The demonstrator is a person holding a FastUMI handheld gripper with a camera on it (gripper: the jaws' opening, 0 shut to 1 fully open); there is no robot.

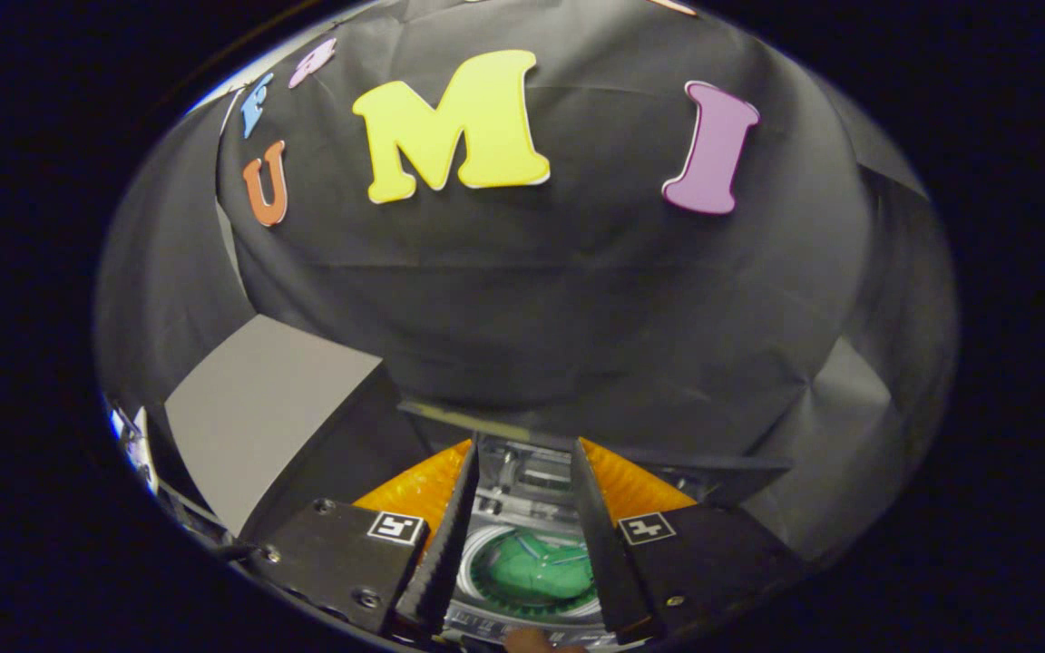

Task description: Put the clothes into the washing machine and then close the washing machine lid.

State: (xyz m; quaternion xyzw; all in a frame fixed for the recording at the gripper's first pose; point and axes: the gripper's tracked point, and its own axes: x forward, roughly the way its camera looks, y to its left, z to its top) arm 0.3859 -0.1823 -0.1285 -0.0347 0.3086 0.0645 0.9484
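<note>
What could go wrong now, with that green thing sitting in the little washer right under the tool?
1. The hand-held gripper hangs open right over the washing machine; dropping carelessly, a finger could strike the drum's rim rather than the lid.
2. The green cloth lies bunched in the drum; if it rides high, the lid might catch on it and not close fully.

One washing machine (522, 481), one green garment (536, 571) inside, one tongs (522, 467), two fingers (454, 535) apart.
</note>
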